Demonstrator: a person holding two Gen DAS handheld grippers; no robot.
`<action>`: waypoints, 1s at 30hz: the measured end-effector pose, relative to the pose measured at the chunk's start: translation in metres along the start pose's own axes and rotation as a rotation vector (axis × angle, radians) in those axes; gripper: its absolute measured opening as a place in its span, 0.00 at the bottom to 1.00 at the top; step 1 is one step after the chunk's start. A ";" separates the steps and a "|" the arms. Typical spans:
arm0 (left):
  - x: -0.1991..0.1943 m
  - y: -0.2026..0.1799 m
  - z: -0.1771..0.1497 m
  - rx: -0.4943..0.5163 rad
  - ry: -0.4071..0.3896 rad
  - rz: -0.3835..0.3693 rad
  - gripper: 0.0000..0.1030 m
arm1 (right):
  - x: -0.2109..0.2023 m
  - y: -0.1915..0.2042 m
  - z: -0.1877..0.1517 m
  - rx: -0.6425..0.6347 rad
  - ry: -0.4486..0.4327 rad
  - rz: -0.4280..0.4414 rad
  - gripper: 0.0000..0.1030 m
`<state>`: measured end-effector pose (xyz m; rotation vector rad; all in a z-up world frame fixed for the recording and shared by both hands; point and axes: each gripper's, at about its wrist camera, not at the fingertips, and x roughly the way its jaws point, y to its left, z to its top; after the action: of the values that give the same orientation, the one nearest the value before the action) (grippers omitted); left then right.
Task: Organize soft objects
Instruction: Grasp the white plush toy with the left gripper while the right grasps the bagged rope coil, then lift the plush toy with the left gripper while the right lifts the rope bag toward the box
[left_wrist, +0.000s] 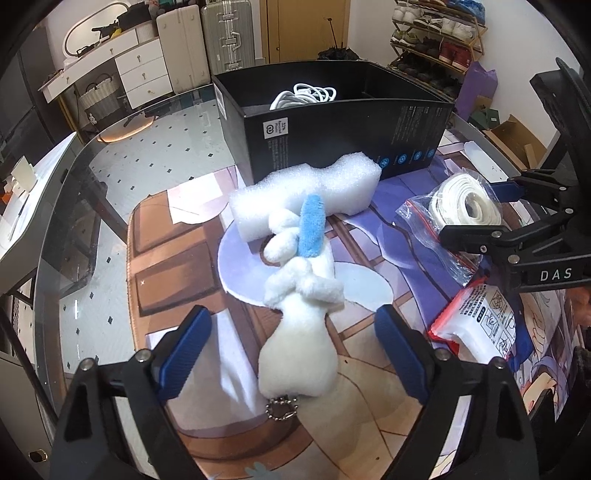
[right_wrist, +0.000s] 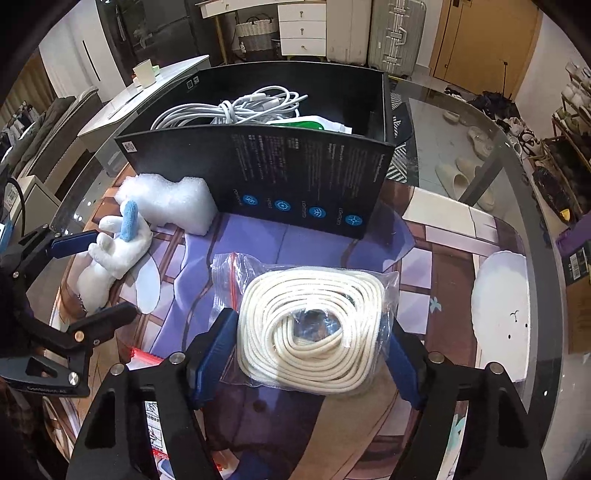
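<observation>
A white plush toy (left_wrist: 299, 343) with a blue ear and a bead chain lies on the printed mat, between the open fingers of my left gripper (left_wrist: 291, 354), untouched. It also shows in the right wrist view (right_wrist: 110, 254). A white foam block (left_wrist: 306, 192) lies behind it, against the black box (left_wrist: 351, 125). My right gripper (right_wrist: 310, 354) is open around a clear bag of coiled cream rope (right_wrist: 314, 325); its fingers stand close beside the bag. The box holds white cables (right_wrist: 236, 109) and a green-and-white item.
A red-trimmed packet (left_wrist: 476, 325) lies right of the plush toy. A white oval piece (right_wrist: 498, 314) lies at the mat's right. The glass table edge (left_wrist: 55, 229) curves round to the left. The room floor shows through the glass.
</observation>
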<state>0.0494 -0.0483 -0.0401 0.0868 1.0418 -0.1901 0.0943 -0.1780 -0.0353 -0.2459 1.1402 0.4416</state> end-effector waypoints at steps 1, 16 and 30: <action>-0.002 0.001 0.000 -0.005 -0.001 0.003 0.75 | -0.001 0.000 0.000 -0.002 -0.001 0.004 0.67; -0.014 0.004 -0.007 -0.054 0.004 -0.043 0.27 | -0.009 -0.005 -0.002 0.018 -0.009 0.074 0.51; -0.030 0.001 -0.013 -0.048 -0.015 -0.047 0.26 | -0.038 -0.020 -0.001 0.048 -0.079 0.153 0.50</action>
<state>0.0234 -0.0419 -0.0206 0.0177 1.0331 -0.2076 0.0895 -0.2043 -0.0019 -0.0983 1.0947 0.5538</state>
